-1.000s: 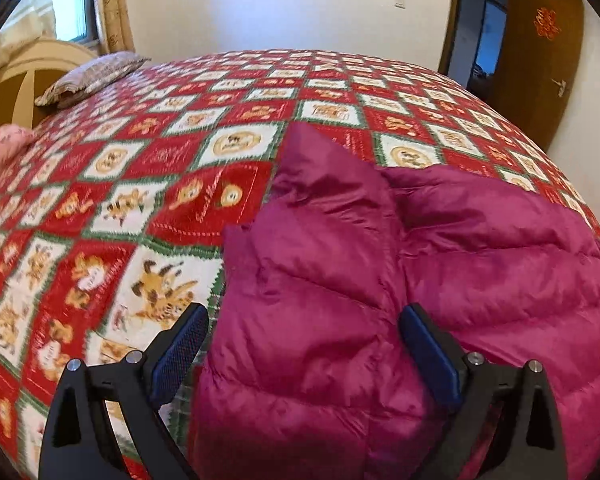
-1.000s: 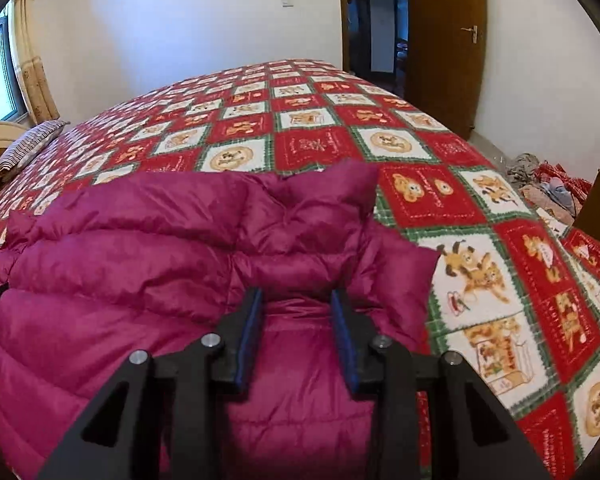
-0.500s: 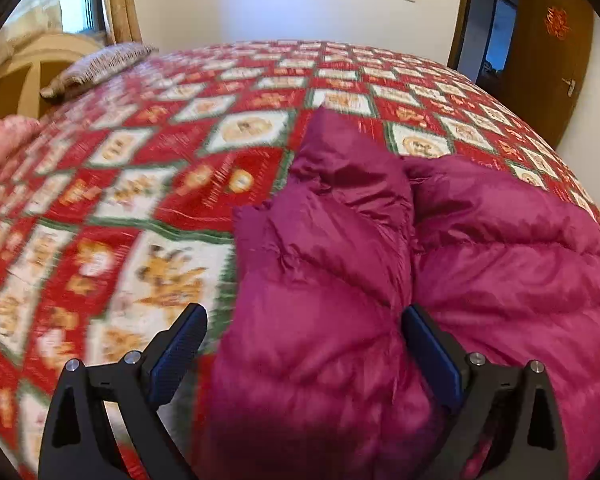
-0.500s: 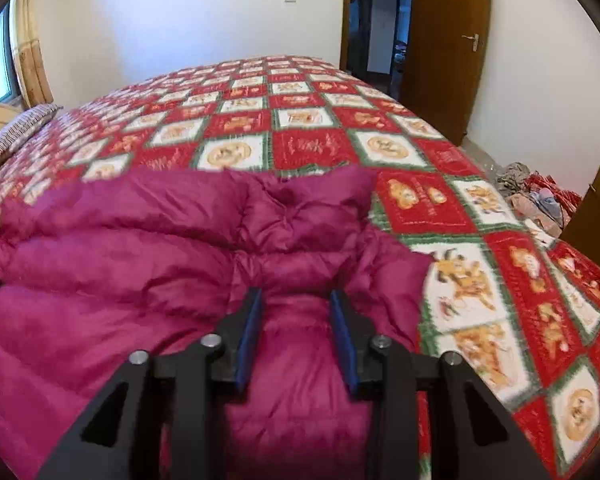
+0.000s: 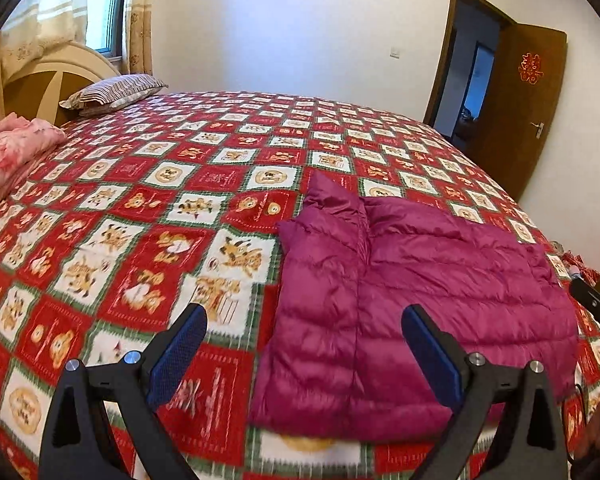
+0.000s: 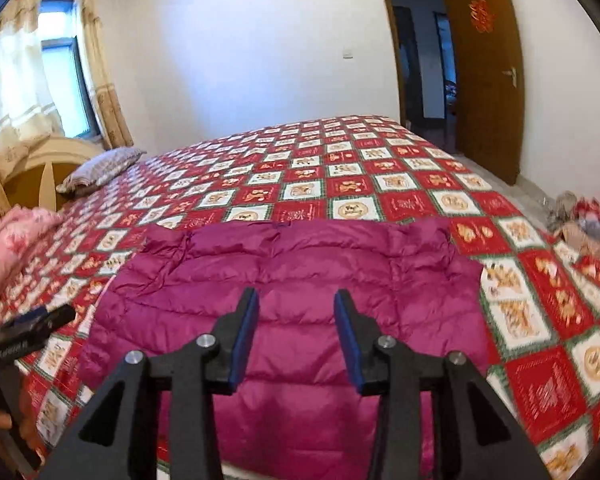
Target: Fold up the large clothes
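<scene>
A magenta puffer jacket (image 5: 420,280) lies folded and flat on the red patterned bed cover (image 5: 140,200), near the bed's front edge. My left gripper (image 5: 304,312) hovers open above the jacket's left edge, jaws wide, nothing between them. In the right wrist view the jacket (image 6: 300,264) spreads out below my right gripper (image 6: 297,295). Its jaws are opening, and no fabric is caught between the blue pads. The left gripper's black tip (image 6: 32,328) shows at the left edge of that view, beside the jacket.
A striped pillow (image 5: 116,90) and a pink quilt (image 5: 12,148) lie by the headboard (image 5: 48,84) at the left. An open brown door (image 6: 484,72) stands at the back right. A pile of clothes (image 6: 580,224) lies on the floor right of the bed.
Both grippers have drawn back and risen from the jacket. The right gripper, shut on a fold of jacket before, has let it go and widened. The jacket now lies flat.
</scene>
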